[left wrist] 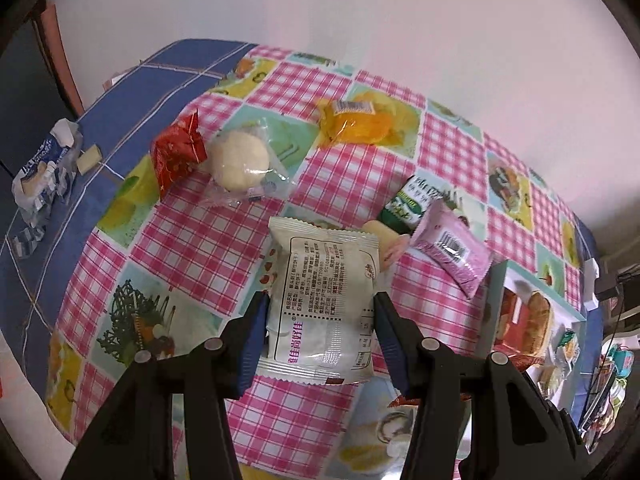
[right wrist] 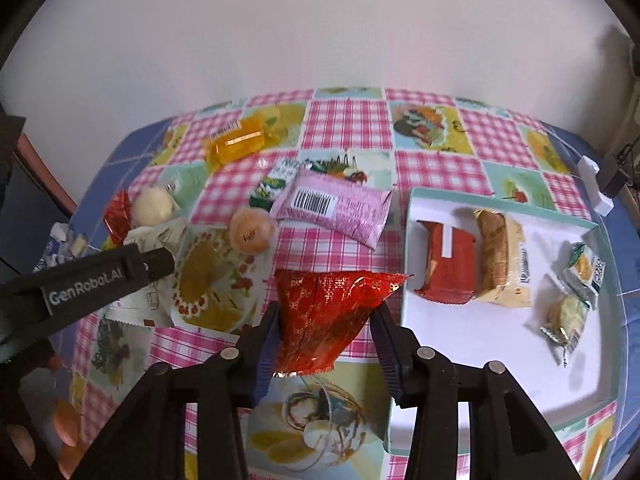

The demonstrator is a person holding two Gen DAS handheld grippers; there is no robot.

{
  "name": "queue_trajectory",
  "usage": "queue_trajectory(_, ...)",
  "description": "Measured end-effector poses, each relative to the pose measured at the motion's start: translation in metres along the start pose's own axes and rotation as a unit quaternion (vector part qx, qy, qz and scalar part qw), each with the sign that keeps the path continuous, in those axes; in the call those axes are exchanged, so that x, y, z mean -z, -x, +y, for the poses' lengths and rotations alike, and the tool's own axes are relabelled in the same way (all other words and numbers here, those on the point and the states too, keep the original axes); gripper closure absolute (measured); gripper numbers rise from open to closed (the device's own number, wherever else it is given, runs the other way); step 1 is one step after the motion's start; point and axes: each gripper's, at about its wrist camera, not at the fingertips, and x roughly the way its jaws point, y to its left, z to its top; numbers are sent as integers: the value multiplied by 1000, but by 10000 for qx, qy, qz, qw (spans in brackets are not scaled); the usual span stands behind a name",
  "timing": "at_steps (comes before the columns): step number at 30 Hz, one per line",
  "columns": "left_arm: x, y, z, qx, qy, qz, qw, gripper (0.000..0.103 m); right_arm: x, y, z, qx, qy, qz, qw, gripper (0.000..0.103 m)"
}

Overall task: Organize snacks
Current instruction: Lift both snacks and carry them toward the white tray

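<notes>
My left gripper [left wrist: 320, 304] has its jaws around a white snack packet [left wrist: 322, 300] with printed text; the pads touch its two sides. My right gripper [right wrist: 326, 316] has its jaws around a shiny red foil packet [right wrist: 324, 316], next to the white tray [right wrist: 480, 344]. The tray holds a red packet [right wrist: 448, 268], a brown biscuit pack [right wrist: 500, 260] and two small wrapped biscuits [right wrist: 568, 312]. A pink packet [right wrist: 336, 208], an orange packet [right wrist: 236, 144], a round bun [right wrist: 152, 204] and a round peach cake [right wrist: 250, 232] lie on the checked cloth.
The left gripper's body [right wrist: 92, 284] shows at the left of the right wrist view. A small red packet [left wrist: 176, 152] and a green-white packet [left wrist: 404, 204] lie on the cloth. A torn blue-white wrapper [left wrist: 40, 168] lies at the far left. The tray also shows in the left wrist view [left wrist: 496, 292].
</notes>
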Motion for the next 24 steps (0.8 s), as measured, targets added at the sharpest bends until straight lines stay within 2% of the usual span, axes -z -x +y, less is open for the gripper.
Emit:
queue_trajectory(11,4,19,-21,94,-220,-189,9995,49,-7,30,-12,-66,-173,-319,9993,56)
queue_trajectory(20,8,31,-43,283,-462,-298,9981,49,-15,48,-54,280,-612,-458,9967,56)
queue_trajectory(24,15,33,-65,374,-724,-282,9963,49,-16,61,-79,519,-811,-564,9938,56)
